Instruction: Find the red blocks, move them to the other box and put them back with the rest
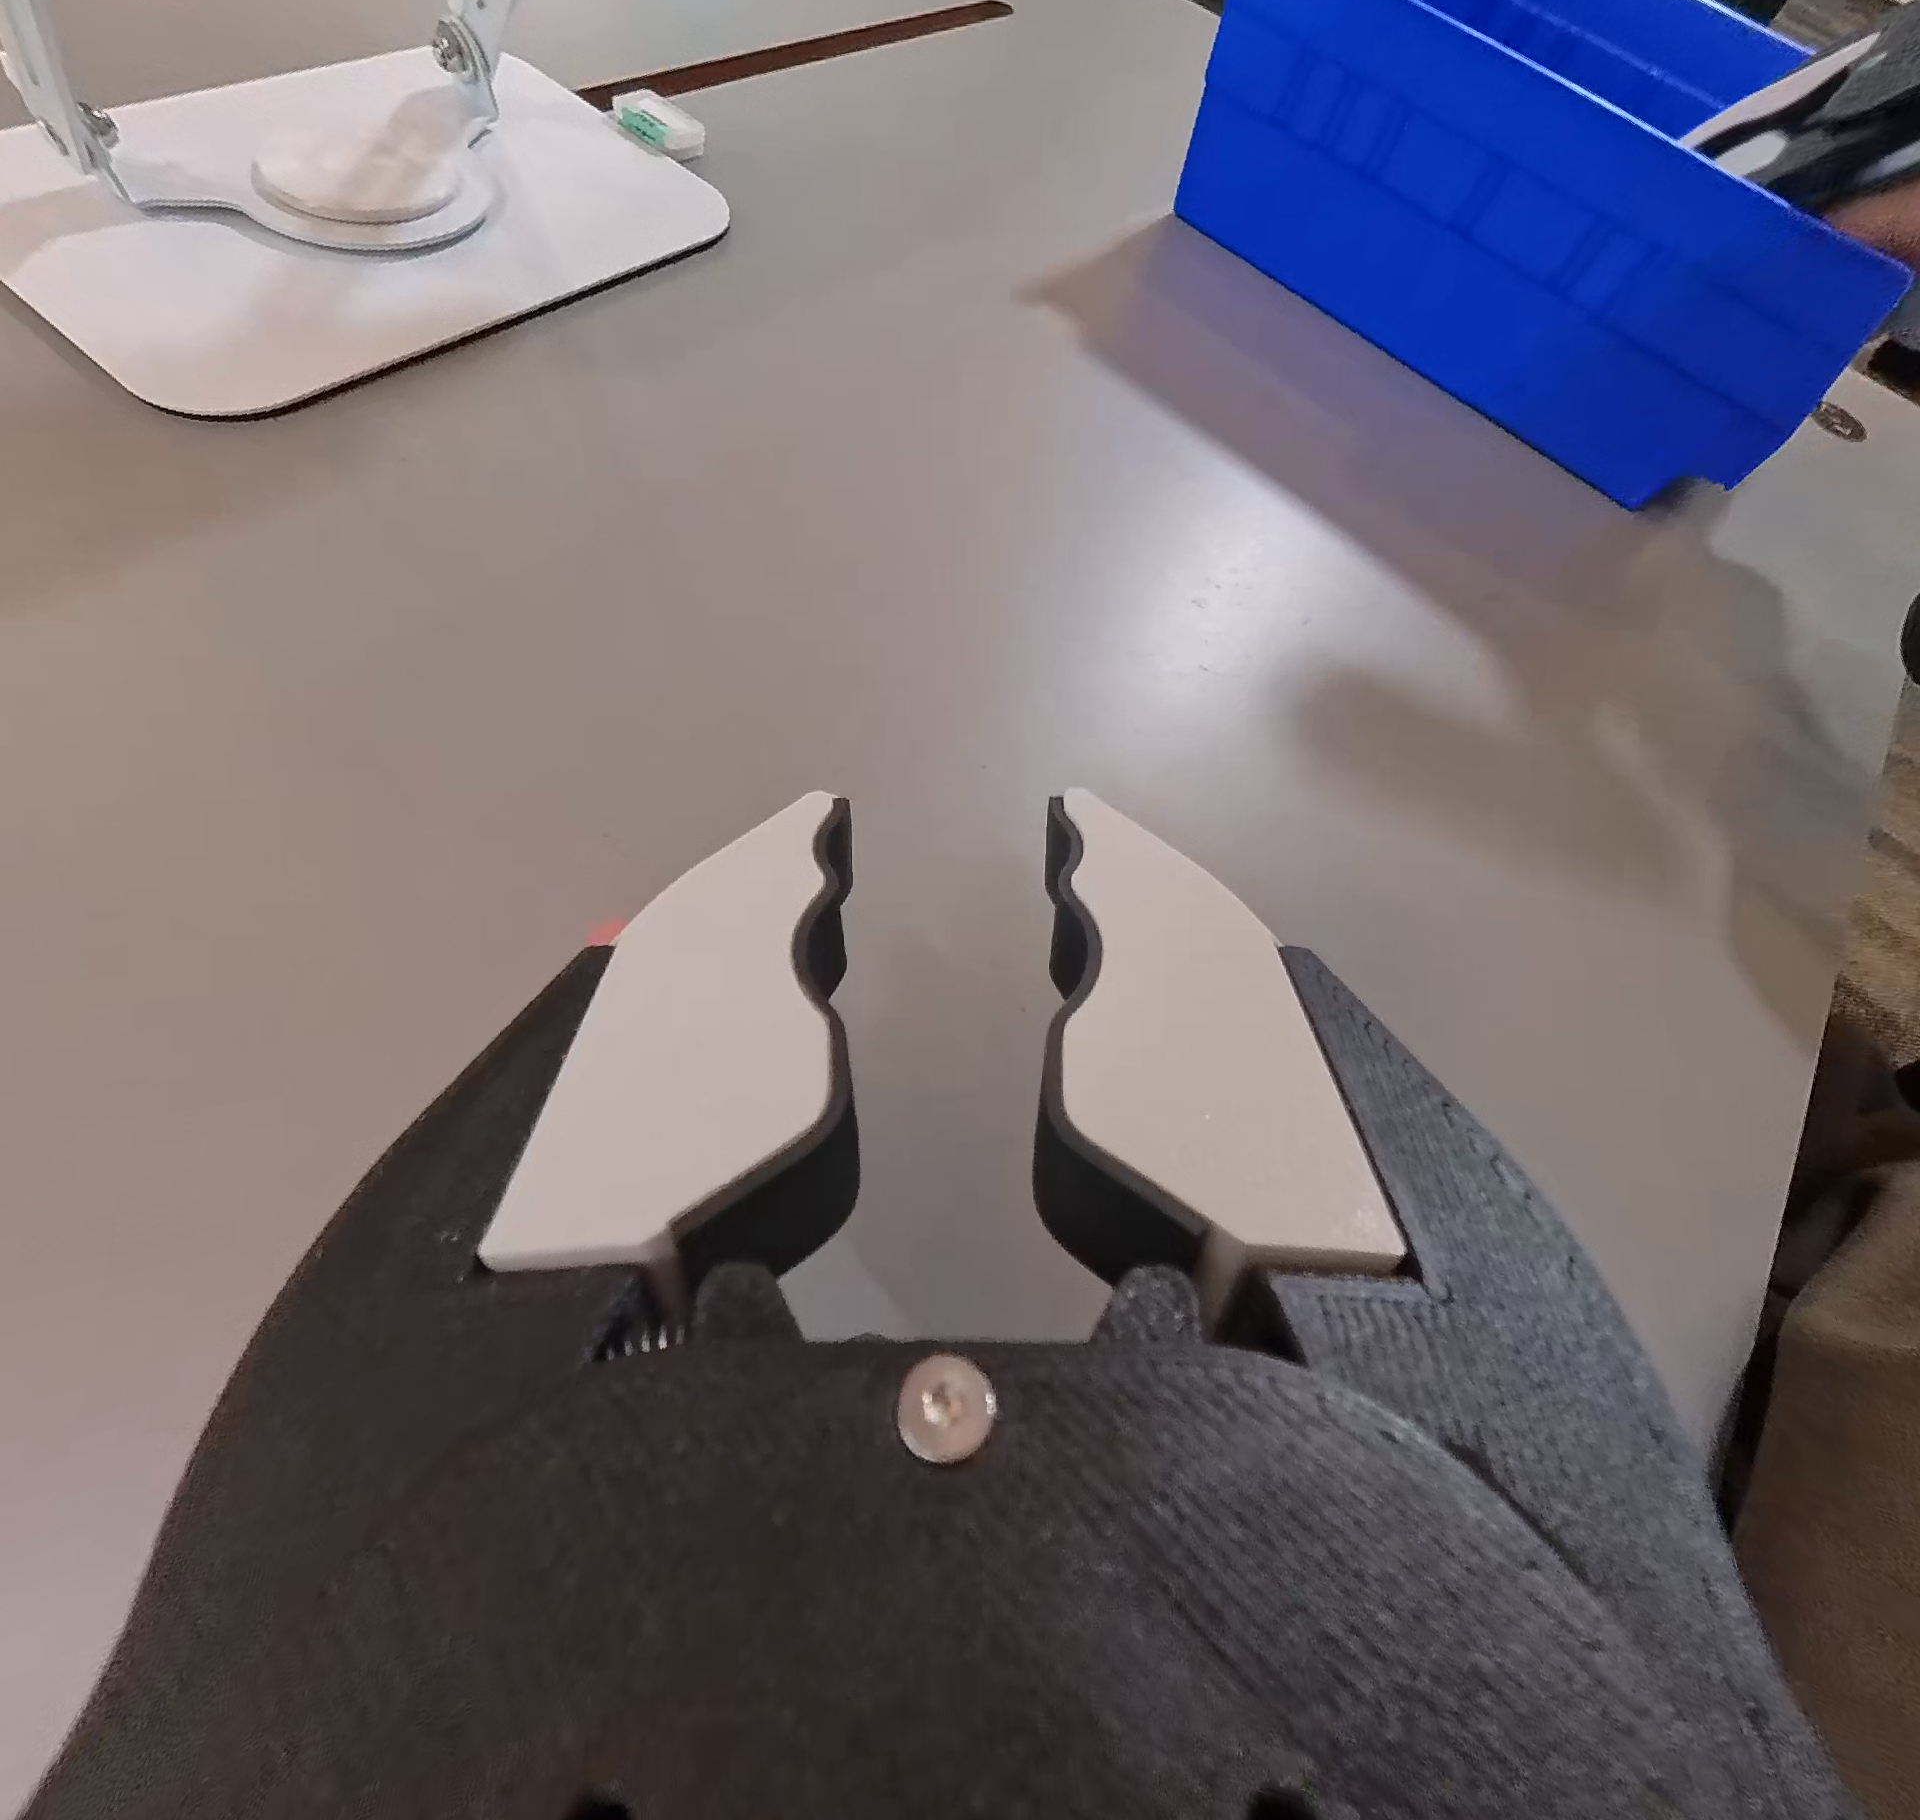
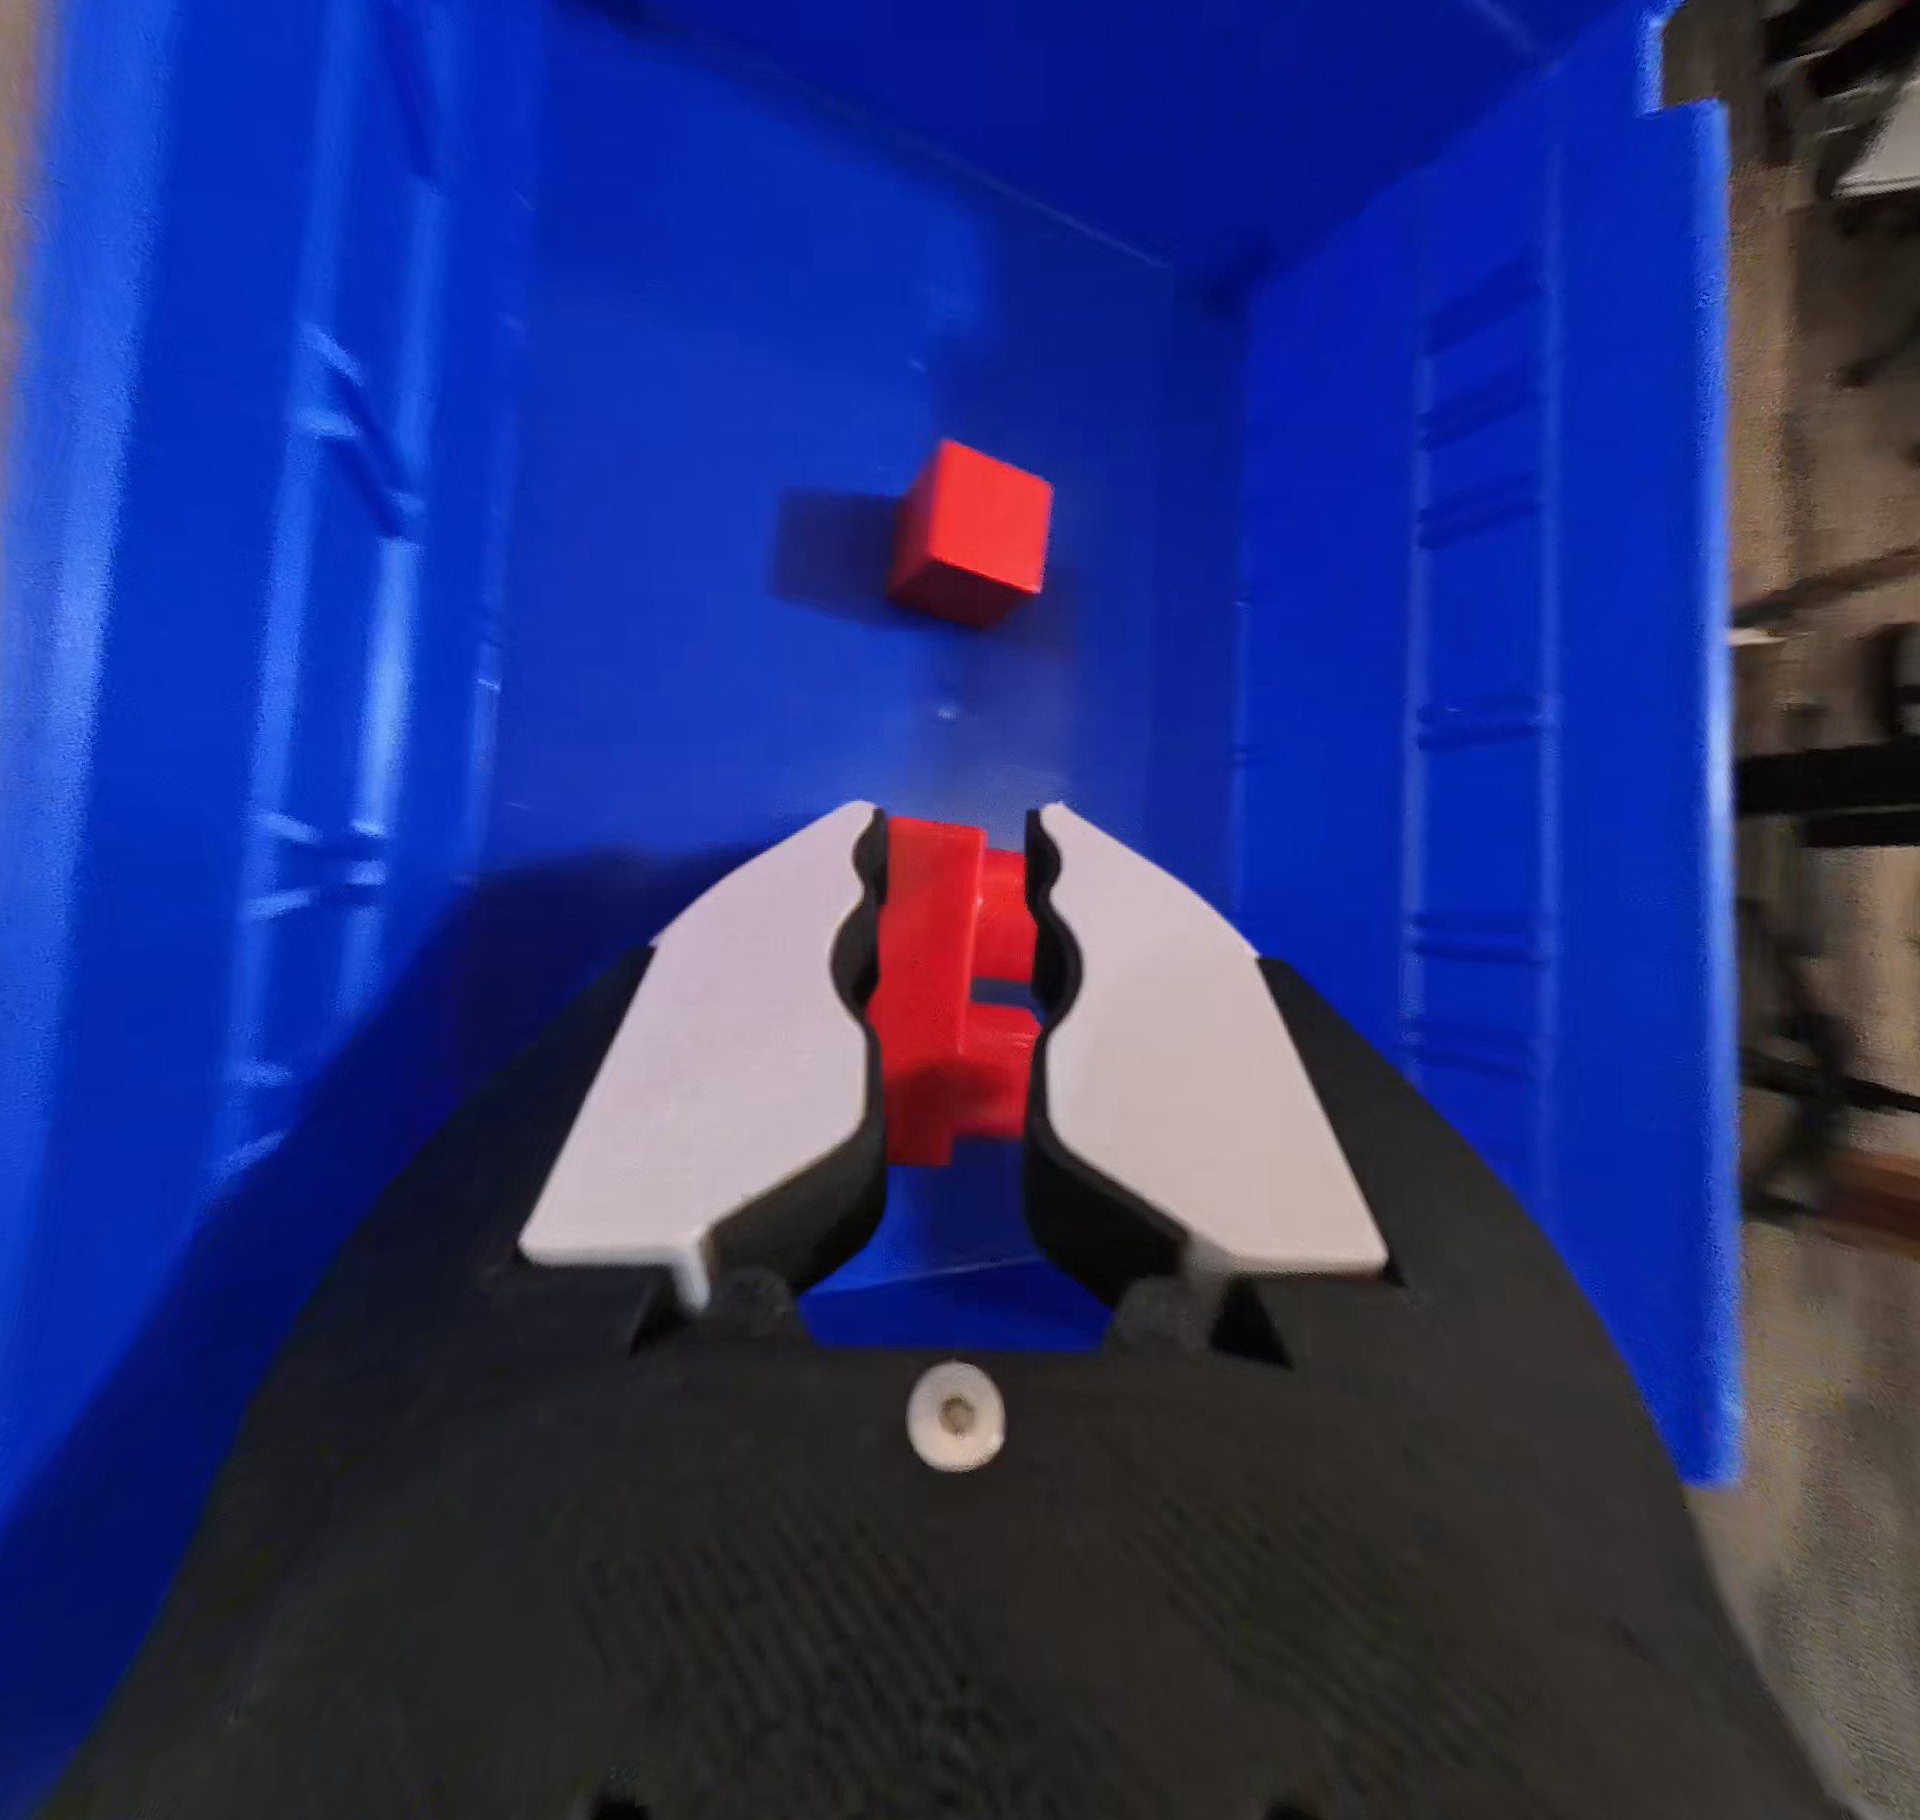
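Your right gripper (image 2: 954, 820) pinches a red block (image 2: 940, 991) with round studs on its side, up over the floor of the blue box (image 2: 312, 627). A second red block (image 2: 971, 534), a small cube, sits farther in on the box floor, well apart from the walls.

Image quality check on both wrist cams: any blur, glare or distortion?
Left wrist view: mostly sharp; soft glare on the grey table, wide-angle bending at the edges, and the right gripper over the blue bin is smeared. Right wrist view: motion blur throughout, bin walls streaked; the held red block and the loose red cube remain readable.
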Available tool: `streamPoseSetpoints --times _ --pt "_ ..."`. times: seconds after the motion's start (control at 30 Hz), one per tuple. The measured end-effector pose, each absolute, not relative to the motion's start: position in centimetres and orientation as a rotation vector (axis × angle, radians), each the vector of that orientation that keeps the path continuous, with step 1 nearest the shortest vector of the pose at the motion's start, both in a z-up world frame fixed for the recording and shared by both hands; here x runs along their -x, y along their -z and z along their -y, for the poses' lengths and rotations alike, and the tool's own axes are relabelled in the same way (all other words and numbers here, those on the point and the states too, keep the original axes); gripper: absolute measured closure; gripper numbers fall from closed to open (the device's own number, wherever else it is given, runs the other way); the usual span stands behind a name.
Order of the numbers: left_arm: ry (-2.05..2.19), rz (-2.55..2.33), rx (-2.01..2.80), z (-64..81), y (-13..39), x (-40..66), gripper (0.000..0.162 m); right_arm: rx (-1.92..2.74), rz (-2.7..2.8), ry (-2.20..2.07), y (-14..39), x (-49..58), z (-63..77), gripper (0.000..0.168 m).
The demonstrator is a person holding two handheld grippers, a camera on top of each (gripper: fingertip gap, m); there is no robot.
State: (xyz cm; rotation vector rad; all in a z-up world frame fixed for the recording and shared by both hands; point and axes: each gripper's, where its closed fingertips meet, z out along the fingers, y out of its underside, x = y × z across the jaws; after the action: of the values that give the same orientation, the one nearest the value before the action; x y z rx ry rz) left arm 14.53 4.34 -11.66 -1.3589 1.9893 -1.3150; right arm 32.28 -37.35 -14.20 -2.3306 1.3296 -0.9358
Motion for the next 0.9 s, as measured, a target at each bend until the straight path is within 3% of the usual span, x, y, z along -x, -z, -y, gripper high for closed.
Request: streamPoseSetpoints --times 0.23,0.47,0.73,0.9 --pt "1.334 -1.989 1.368 -4.3 11.6 -14.4 0.126 2.059 -1.462 0.864 11.0 -31.8 40.4 0.136" --pt "1.336 -1.996 1.374 -4.1 11.7 -14.4 0.126 2.161 -1.51 0.628 14.5 -29.5 40.2 0.129" --pt "1.321 -2.001 1.373 -4.1 11.9 -14.5 0.126 2.247 -1.453 0.53 14.7 -29.9 37.9 0.139" --pt "1.322 -2.001 1.37 -4.1 11.8 -14.4 0.126 2.351 -1.439 0.431 16.8 -28.5 37.3 0.124"
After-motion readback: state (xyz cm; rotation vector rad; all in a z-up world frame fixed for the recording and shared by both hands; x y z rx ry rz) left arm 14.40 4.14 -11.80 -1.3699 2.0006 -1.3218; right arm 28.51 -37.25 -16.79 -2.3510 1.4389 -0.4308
